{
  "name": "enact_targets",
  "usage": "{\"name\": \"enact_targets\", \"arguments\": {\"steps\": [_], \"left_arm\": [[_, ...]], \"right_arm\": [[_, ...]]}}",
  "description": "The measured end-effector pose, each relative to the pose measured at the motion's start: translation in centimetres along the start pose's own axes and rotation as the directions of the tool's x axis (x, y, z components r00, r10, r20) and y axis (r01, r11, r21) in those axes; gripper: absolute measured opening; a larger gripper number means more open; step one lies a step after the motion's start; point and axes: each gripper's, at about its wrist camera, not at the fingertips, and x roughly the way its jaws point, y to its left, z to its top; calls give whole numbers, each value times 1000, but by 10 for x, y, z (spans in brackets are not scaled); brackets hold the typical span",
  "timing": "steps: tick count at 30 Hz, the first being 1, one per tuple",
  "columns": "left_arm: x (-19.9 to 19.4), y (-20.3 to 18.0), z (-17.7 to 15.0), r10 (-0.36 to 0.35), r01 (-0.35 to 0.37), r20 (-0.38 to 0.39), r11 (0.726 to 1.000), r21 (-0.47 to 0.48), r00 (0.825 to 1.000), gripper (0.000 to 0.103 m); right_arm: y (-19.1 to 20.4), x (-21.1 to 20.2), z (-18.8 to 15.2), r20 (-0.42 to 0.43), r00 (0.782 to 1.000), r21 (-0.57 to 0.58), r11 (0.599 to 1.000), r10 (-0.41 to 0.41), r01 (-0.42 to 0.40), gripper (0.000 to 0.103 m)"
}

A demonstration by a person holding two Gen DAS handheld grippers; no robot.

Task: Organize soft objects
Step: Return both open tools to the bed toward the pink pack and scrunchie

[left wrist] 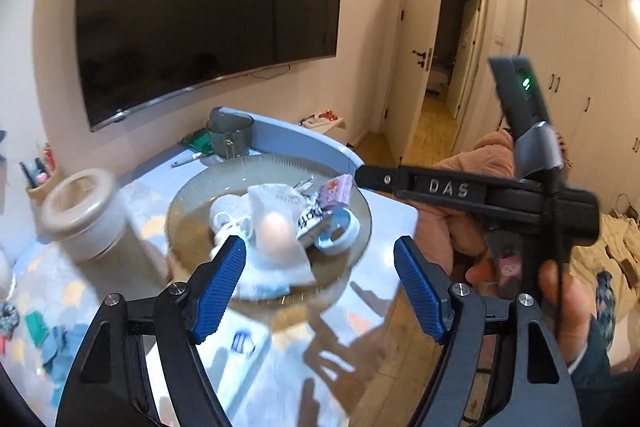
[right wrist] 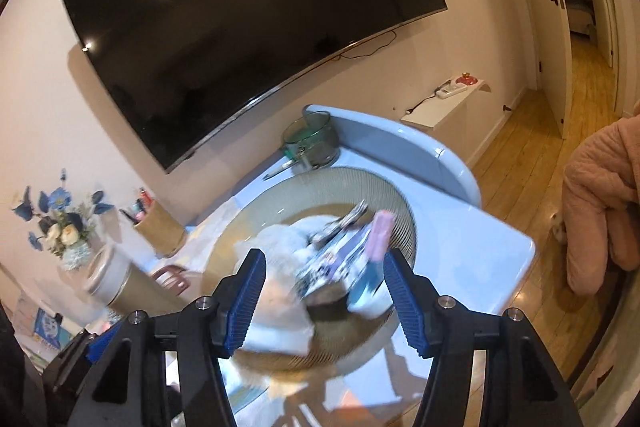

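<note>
A ribbed glass bowl [left wrist: 188, 203] [right wrist: 404, 211] sits on the light blue table [left wrist: 384, 227] [right wrist: 480, 247]. It holds a white mesh pouch with a pale egg-shaped thing [left wrist: 274, 231] [right wrist: 280, 247], a pink packet [left wrist: 338, 189] [right wrist: 380, 235], a roll of tape [left wrist: 338, 229] and foil wrappers. My left gripper [left wrist: 320, 275] is open just above the bowl's near rim. My right gripper [right wrist: 324, 301] is open over the bowl; its black body marked DAS [left wrist: 480, 195] shows to the right in the left wrist view.
A white jar [left wrist: 86, 215] [right wrist: 108, 279] stands left of the bowl. A glass mug [left wrist: 230, 135] [right wrist: 312, 143] stands behind it. A pen holder [left wrist: 40, 179] [right wrist: 158, 227], flowers [right wrist: 60, 223] and a large wall TV [left wrist: 200, 19] [right wrist: 248, 27] are at the back. Small items [left wrist: 36, 323] lie at the left.
</note>
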Motion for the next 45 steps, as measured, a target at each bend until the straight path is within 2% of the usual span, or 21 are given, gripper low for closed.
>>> {"name": "enact_targets", "arguments": {"steps": [5, 9, 11, 13, 14, 16, 18, 21, 24, 26, 29, 30, 33, 35, 37, 39, 41, 43, 44, 45], "left_arm": [[-56, 22, -25, 29, -28, 7, 999, -28, 1000, 75], [-108, 55, -37, 134, -131, 39, 988, -79, 990, 76], [-142, 80, -42, 204, -193, 71, 972, -131, 976, 81], [-179, 109, -49, 298, -274, 106, 942, -195, 949, 83], [-196, 121, -52, 359, -325, 121, 917, -231, 926, 83], [-236, 150, -63, 505, -444, 131, 835, -326, 853, 83], [-261, 177, -74, 573, -500, 100, 776, -384, 813, 83], [-287, 221, -102, 628, -550, 26, 699, -457, 777, 83], [-281, 251, -132, 653, -598, -61, 648, -472, 755, 83], [-266, 274, -155, 647, -617, -128, 621, -484, 752, 83], [-245, 309, -187, 605, -596, -189, 594, -540, 774, 83], [-236, 321, -199, 580, -575, -199, 586, -571, 790, 83], [-217, 337, -229, 546, -550, -217, 574, -607, 809, 83], [-198, 346, -244, 536, -560, -245, 568, -603, 808, 83], [-185, 349, -256, 536, -576, -269, 564, -592, 800, 83], [-176, 352, -265, 536, -590, -288, 564, -578, 794, 83], [-173, 357, -269, 504, -576, -308, 554, -601, 807, 83], [-173, 362, -274, 501, -577, -321, 527, -623, 804, 83], [-173, 363, -275, 500, -577, -322, 523, -627, 804, 84], [-173, 363, -274, 504, -578, -320, 524, -625, 803, 85]], "right_arm": [[33, -30, -40, -16, 1000, -110, 994, -6, 4, 60], [74, -47, -69, -39, 999, -229, 973, 25, -33, 60], [103, -52, -84, -48, 998, -295, 953, 51, -63, 60], [139, -53, -100, -74, 994, -366, 925, 84, -105, 60], [151, -54, -106, -83, 992, -387, 914, 95, -120, 60], [184, -54, -121, -107, 985, -442, 881, 132, -166, 61], [220, -50, -138, -142, 975, -494, 841, 173, -221, 61], [265, -34, -164, -203, 956, -547, 786, 210, -289, 62], [297, -8, -194, -258, 938, -567, 750, 231, -341, 62], [314, 16, -209, -309, 924, -551, 749, 227, -368, 62], [335, 62, -223, -430, 875, -481, 764, 222, -430, 62], [339, 71, -225, -437, 876, -481, 769, 207, -421, 62], [351, 95, -232, -420, 888, -501, 768, 187, -399, 62], [356, 107, -244, -364, 915, -552, 750, 176, -364, 62], [356, 114, -252, -328, 931, -598, 729, 158, -334, 62], [353, 127, -266, -347, 927, -608, 718, 143, -338, 62], [348, 138, -273, -383, 913, -581, 731, 143, -358, 62], [346, 143, -273, -378, 919, -584, 740, 117, -334, 62], [345, 143, -270, -362, 923, -579, 745, 129, -331, 63], [344, 143, -270, -354, 926, -578, 749, 129, -325, 69]]}}
